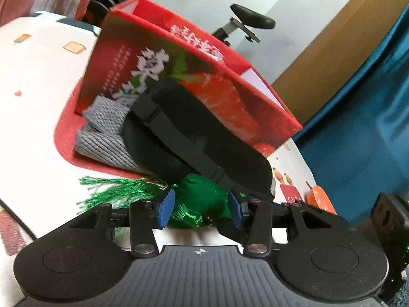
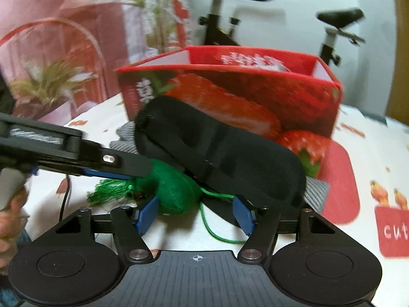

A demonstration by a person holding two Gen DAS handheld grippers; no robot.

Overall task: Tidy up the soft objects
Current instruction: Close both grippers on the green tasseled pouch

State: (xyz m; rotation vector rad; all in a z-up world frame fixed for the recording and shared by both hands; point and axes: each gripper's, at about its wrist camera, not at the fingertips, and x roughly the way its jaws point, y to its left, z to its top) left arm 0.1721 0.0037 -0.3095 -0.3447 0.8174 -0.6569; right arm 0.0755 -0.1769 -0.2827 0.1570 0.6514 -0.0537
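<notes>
Red strawberry-printed box upright on table, top open, within reach behind the soft pile. Nothing soft visible inside it from either view.

Pile heaped against the box's front wall: grey knitted cloth at the bottom, black eye mask draped over it with strap showing, green tasselled pouch at the near edge, partly tucked under the mask.

Left gripper: blue pads pressed on either side of the green pouch, narrow-to-middling span. Held, by the look of it. Tassel fanned out to the side across the table.

Right gripper: jaws at middling width, nothing clamped. One pad just beside the pouch, the other under the edge of the mask; green cord looping over the table between them. Whether either pad touches cloth, cannot tell; frame blurred.

Step in hand, as judged: picking the pouch out of the pile, box as likely destination. Sorting hardly begun, all three soft items outside the box.

Next move calls for: lifting the pouch clear without dragging the mask along, since the mask overlaps it; keeping the loose cord and tassel from snagging; then carrying over the box rim and releasing inside. Right gripper well placed to hold down or take the mask.
</notes>
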